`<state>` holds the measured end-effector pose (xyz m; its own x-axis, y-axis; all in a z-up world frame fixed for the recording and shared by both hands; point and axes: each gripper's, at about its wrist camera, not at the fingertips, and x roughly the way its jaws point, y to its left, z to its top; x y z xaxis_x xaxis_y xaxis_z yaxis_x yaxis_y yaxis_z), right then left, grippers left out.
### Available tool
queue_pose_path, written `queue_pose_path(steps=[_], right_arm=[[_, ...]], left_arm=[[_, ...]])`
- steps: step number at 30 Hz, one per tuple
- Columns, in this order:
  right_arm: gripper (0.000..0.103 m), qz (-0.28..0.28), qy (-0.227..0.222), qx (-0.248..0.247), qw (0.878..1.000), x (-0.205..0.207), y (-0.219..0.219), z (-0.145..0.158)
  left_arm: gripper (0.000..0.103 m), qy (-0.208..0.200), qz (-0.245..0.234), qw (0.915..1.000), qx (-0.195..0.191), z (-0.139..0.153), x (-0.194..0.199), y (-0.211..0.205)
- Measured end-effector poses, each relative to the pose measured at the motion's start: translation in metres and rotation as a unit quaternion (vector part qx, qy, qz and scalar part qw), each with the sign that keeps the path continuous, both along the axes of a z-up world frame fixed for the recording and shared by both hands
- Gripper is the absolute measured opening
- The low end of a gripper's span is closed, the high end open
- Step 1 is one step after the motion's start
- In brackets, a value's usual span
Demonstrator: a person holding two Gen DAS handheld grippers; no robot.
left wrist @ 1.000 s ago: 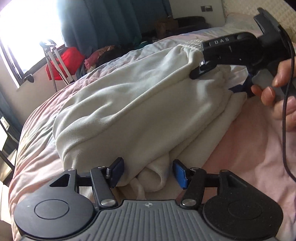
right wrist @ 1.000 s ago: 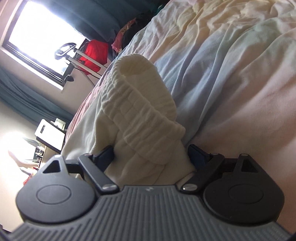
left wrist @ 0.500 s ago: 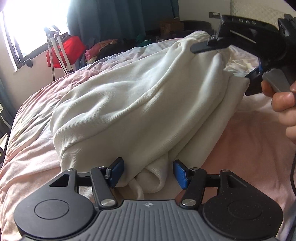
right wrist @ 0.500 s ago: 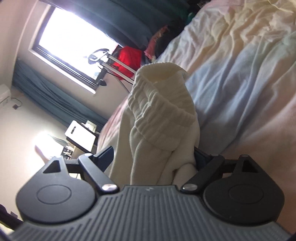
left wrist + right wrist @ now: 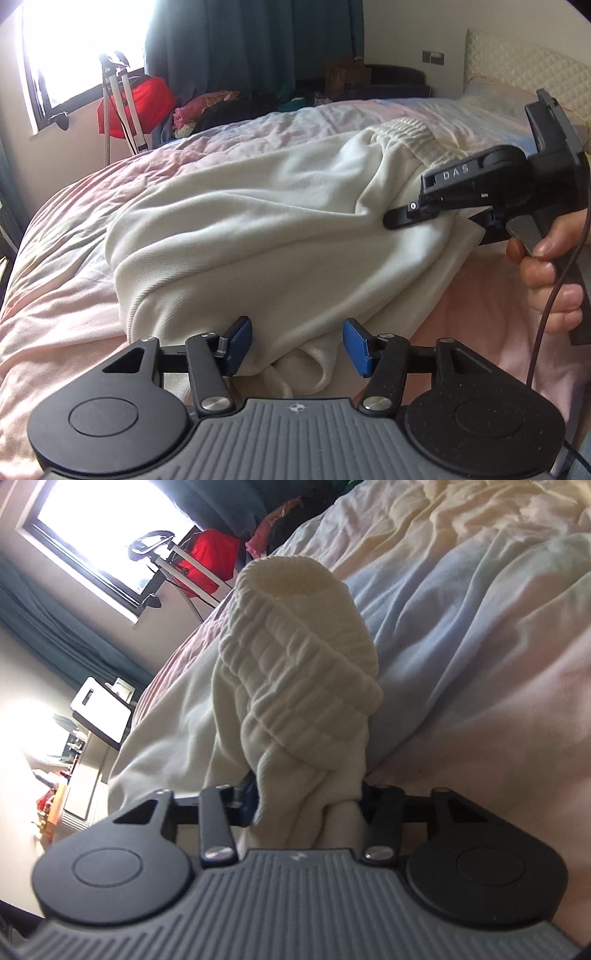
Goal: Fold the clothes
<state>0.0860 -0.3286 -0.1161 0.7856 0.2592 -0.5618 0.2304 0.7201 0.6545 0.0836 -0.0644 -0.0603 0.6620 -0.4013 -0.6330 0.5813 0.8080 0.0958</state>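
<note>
- Sweatpants, cream, lie bunched across the pink bedspread, ribbed waistband at the far end near your right tool.
- Left gripper: jaws about half open and easing inward, hem bundle of the garment sits between the blue pads. The pads look to be touching the cloth on the left side, with a gap on the right, so no firm pinch yet.
- Right gripper: a second ago its jaws stood wide around the waistband end; now they're closing hard on gathered fabric just below the ribbing. Cloth is visibly squeezed between them in the right wrist view, so call it gripped.
- From the left wrist view you can see the right tool's upper finger pressing into the fabric and your hand on the trigger.
- What it means: waistband end is now secured, hem end is not. Judgement: you're at the grab stage before a lift or fold-over, nothing folded yet.
- Finish closing the left before you lift, otherwise the hem may slip and the pants will hang from one end.
- Far background: window, red bag, clothes pile. None of it is in play.
</note>
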Motion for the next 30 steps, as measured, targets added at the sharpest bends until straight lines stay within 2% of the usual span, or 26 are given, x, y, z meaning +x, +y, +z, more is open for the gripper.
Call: queue_pose_path(steps=[1,3,4,5,7,10,12,14,17,18,19,21,22,24,27,28,30], right_arm=[[0.036,-0.002,-0.004,-0.007,1.000,-0.002,0.001,0.004],[0.031,-0.008,-0.013,-0.014,1.000,-0.007,0.002,0.011],[0.030,-0.010,-0.019,-0.017,1.000,-0.008,0.003,0.014],[0.029,-0.011,-0.024,-0.020,0.999,-0.010,0.003,0.016],[0.027,-0.012,-0.038,-0.027,0.999,-0.012,0.004,0.021],[0.026,-0.015,-0.067,-0.040,0.997,-0.017,0.006,0.030],[0.026,-0.017,-0.078,-0.036,0.996,-0.020,0.004,0.034],[0.026,-0.017,-0.079,-0.034,0.996,-0.019,0.004,0.035],[0.026,-0.020,-0.071,-0.035,0.997,-0.018,0.003,0.033],[0.026,-0.021,-0.070,-0.035,0.997,-0.017,0.003,0.032],[0.026,-0.020,-0.070,-0.038,0.997,-0.018,0.004,0.033],[0.026,-0.019,-0.071,-0.044,0.996,-0.018,0.007,0.033],[0.026,-0.019,-0.073,-0.049,0.996,-0.018,0.009,0.034],[0.026,-0.015,-0.077,-0.062,0.995,-0.019,0.013,0.039],[0.026,-0.007,-0.085,-0.070,0.994,-0.019,0.012,0.053],[0.026,-0.006,-0.088,-0.064,0.994,-0.019,0.007,0.058],[0.025,-0.009,-0.095,-0.045,0.994,-0.019,-0.006,0.068]], left_arm=[[0.058,-0.008,0.003,0.9999,-0.015,0.006,-0.002,0.004],[0.077,-0.033,0.018,0.9969,-0.069,0.022,-0.007,0.019],[0.082,-0.043,0.026,0.9940,-0.097,0.029,-0.009,0.027],[0.085,-0.044,0.042,0.9902,-0.126,0.033,-0.008,0.035],[0.085,-0.032,0.077,0.9822,-0.168,0.036,-0.002,0.049],[0.083,0.038,0.158,0.9680,-0.191,0.021,0.021,0.066],[0.082,0.093,0.199,0.9548,-0.200,0.006,0.034,0.075],[0.082,0.135,0.210,0.9398,-0.233,-0.004,0.040,0.084],[0.082,0.196,0.226,0.9121,-0.280,-0.018,0.049,0.097],[0.082,0.205,0.229,0.9044,-0.296,-0.022,0.050,0.100],[0.082,0.208,0.230,0.9015,-0.302,-0.024,0.049,0.101],[0.073,0.201,0.232,0.9024,-0.303,-0.026,0.047,0.102],[0.069,0.192,0.232,0.9056,-0.299,-0.024,0.045,0.101],[0.052,0.164,0.221,0.9215,-0.275,-0.016,0.041,0.096],[0.040,0.114,0.186,0.9437,-0.249,0.002,0.029,0.086],[0.038,0.103,0.174,0.9489,-0.242,0.009,0.027,0.082],[0.032,0.095,0.157,0.9540,-0.237,0.026,0.029,0.070]])
